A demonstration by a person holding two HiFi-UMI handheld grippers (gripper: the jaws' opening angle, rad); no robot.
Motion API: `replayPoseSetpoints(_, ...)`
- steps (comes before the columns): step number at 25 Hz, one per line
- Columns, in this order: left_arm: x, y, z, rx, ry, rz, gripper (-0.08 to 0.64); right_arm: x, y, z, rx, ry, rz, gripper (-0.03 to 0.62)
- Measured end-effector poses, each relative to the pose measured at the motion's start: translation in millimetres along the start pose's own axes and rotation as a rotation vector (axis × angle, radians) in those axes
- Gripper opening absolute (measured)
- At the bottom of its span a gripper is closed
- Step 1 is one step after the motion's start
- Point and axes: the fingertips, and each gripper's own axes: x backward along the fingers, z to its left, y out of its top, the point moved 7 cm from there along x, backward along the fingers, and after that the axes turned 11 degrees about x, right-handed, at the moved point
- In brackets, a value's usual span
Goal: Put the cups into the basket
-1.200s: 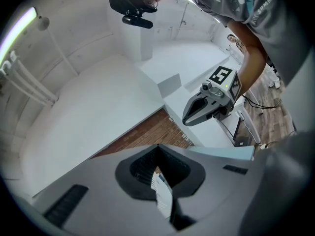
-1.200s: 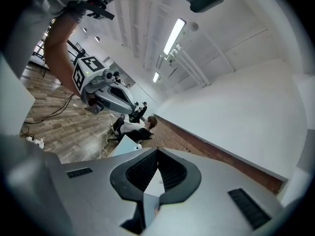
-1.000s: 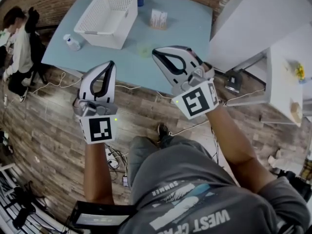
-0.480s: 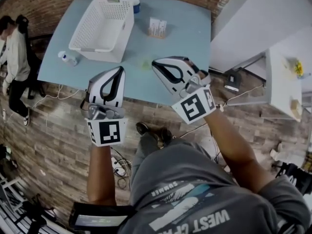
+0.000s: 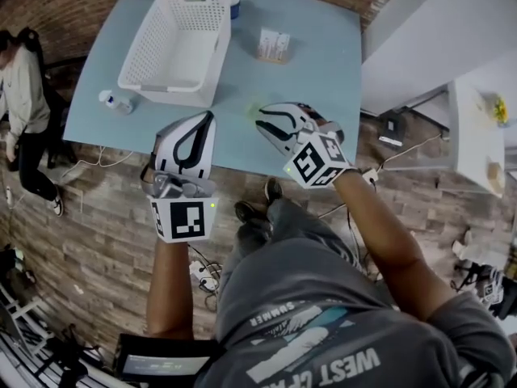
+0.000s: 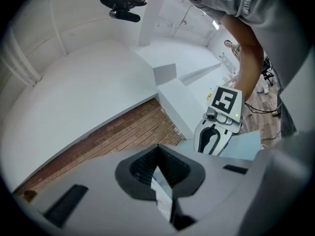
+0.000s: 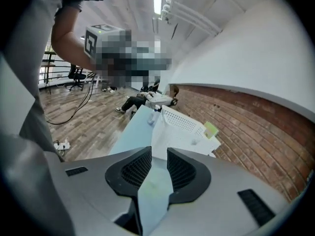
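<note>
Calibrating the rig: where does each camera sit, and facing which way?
Head view: on the head, steeply down at table and basket; shows torso, left gripper, right gripper.
Left gripper view: on it, tilted up at walls; shows right arm.
Right gripper view: along its opening, empty jaws toward basket.
Head and right gripper views share the basket.

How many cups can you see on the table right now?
2. A pale green translucent cup sits near the table's front edge; a blue cup stands behind the basket's far right corner. More may be hidden behind the basket.
</note>
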Motion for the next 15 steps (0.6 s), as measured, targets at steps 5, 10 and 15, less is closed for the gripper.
replayPoseSetpoints(5, -11, -3, 8, 0.008, 0.02, 0.022, 0.0, -37, -39, 13, 0.005, 0.142, 0.14, 0.121)
replayPoseSetpoints(10, -21, -7, 21, 0.015, 0.056, 0.06, 0.0, -65, -63, 23, 0.107, 0.279, 0.236, 0.123)
replayPoseSetpoints(15, -31, -9, 30, 0.005, 0.094, 0.08, 0.0, -87, -80, 32, 0.232, 0.382, 0.293, 0.121)
